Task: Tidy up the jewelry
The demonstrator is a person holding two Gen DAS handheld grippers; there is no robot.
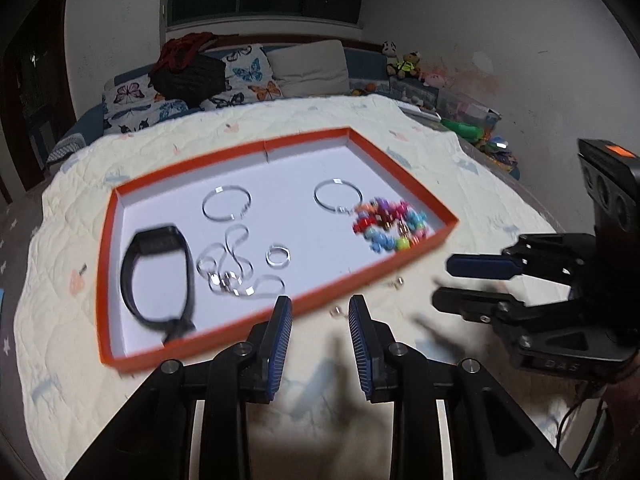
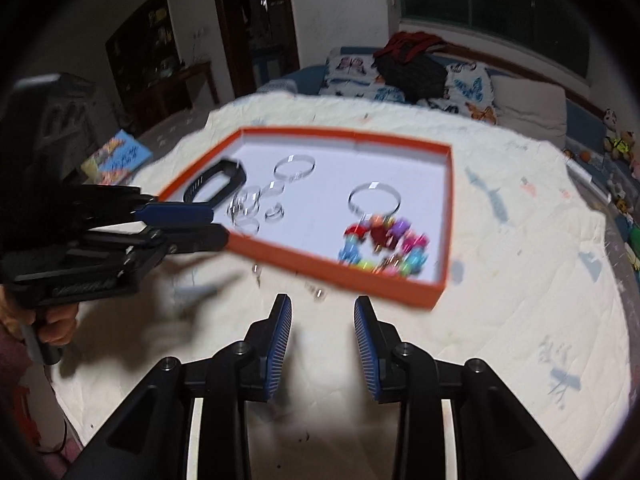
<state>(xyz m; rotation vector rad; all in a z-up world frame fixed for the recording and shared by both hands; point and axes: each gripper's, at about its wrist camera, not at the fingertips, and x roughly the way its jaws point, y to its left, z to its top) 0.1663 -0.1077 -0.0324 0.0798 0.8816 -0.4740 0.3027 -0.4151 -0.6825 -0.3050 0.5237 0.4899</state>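
Left wrist view: the left tool (image 1: 320, 308) hangs over the cream quilted bed (image 1: 460, 200) just outside the near rim of the shallow orange-rimmed white cardboard tray (image 1: 400, 168), jaws parted, nothing between the blue ribbed pads. Two small silver metal earrings or studs lie loose on the quilt outside the tray, one (image 1: 335, 312) just ahead of the pads, the other (image 1: 397, 282) nearer the tray's right corner. Inside the tray: black rubbery wristband (image 1: 160, 276) at the left end, thin silver chain necklace (image 1: 232, 272) beside it, small silver ring (image 1: 277, 256) mid-tray, two thin silver bangles (image 1: 226, 204) (image 1: 338, 196) toward the far rim, multicoloured beaded bracelet (image 1: 388, 224) at the right end. The right tool (image 1: 444, 282) sits to the right over the quilt, jaws parted, empty. Right wrist view: the right tool (image 2: 322, 308) shows the same gap and holds nothing; the studs (image 2: 256, 270) (image 2: 318, 292) lie on the quilt between it and the tray's near rim. The left tool (image 2: 218, 224) reaches in from the left at the tray's near-left corner. Handling judgement: the studs look tiny, light, hard and slippery, and sunk a little in soft quilt; pinch low across the body with the pad tips, gently, or they may skitter. The chain is limp and tangle-prone; lift by a bunched section. The bangles look stiff and thin; take one by the rim.
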